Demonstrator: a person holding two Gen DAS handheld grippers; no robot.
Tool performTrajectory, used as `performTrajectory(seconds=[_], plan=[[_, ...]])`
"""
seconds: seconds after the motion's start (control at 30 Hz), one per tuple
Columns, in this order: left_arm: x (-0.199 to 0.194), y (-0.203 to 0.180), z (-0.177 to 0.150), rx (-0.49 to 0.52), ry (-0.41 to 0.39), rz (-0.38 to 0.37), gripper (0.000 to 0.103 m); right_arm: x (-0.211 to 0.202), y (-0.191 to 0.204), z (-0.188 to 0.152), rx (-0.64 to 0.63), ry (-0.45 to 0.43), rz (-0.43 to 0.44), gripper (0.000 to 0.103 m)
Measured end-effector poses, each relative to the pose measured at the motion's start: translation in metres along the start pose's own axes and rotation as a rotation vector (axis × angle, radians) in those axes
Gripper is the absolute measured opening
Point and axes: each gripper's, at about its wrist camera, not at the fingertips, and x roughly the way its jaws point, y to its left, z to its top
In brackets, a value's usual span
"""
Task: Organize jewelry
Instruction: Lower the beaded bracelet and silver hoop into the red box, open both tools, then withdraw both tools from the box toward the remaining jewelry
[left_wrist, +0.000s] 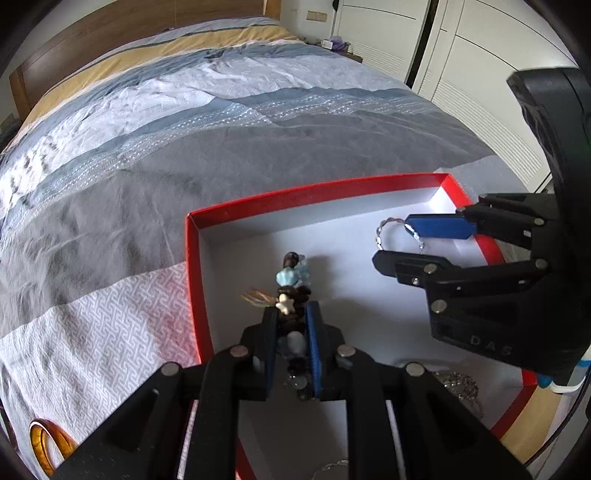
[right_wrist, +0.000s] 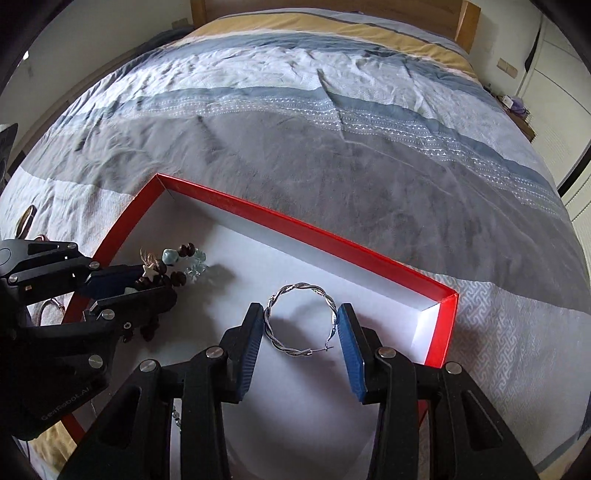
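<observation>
A red box (left_wrist: 295, 195) with a white inside lies on the bed; it also shows in the right wrist view (right_wrist: 280, 218). My left gripper (left_wrist: 291, 317) is shut on a brown bead bracelet (left_wrist: 291, 280) with pale blue stones and a star charm, held over the box's left part; the bracelet also shows in the right wrist view (right_wrist: 173, 266). My right gripper (right_wrist: 301, 317) holds a twisted silver hoop (right_wrist: 301, 319) between its blue pads over the box floor. In the left wrist view this gripper (left_wrist: 399, 240) and hoop (left_wrist: 388, 229) are at the right.
A silver chain (left_wrist: 461, 387) lies in the box's near right corner. An amber bangle (left_wrist: 44, 443) lies on the bedspread at the lower left. A thin ring-like piece (right_wrist: 26, 218) lies on the bedspread left of the box. White wardrobe doors (left_wrist: 461, 74) stand beyond the bed.
</observation>
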Motion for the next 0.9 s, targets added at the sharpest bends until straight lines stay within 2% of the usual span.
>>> performTrajectory(seconds=[0.07,0.13,0.23,0.3,0.4,0.5,0.6,0.7,0.9], plan=[[-0.001,0.002,0.0,0.002,-0.005,0.011,0.015,0.0,0.002,0.001,-0.024,0.011,-0.012,0.042],[-0.003,0.005,-0.001,-0.011,-0.009,-0.006,0.015,-0.002,0.003,0.0,-0.036,0.015,-0.038,0.049],[-0.014,0.008,-0.004,-0.025,-0.019,-0.031,0.016,-0.01,-0.003,-0.005,0.006,0.006,-0.022,0.049],[-0.026,0.007,-0.005,-0.027,-0.03,-0.033,0.02,-0.02,-0.003,-0.009,0.017,-0.002,-0.028,0.05],[-0.057,0.008,-0.009,-0.05,-0.046,-0.057,0.02,-0.046,0.0,-0.016,0.028,-0.02,-0.028,0.054],[-0.103,0.008,-0.019,-0.065,-0.089,-0.072,0.02,-0.082,0.004,-0.029,0.081,-0.054,-0.011,0.055],[-0.159,0.01,-0.036,-0.064,-0.137,-0.042,0.02,-0.126,0.014,-0.047,0.125,-0.096,0.003,0.057],[-0.221,0.017,-0.061,-0.062,-0.17,0.014,0.02,-0.174,0.032,-0.068,0.15,-0.147,0.007,0.059],[-0.34,0.039,-0.13,-0.081,-0.296,0.138,0.021,-0.273,0.086,-0.113,0.159,-0.287,0.03,0.069]])
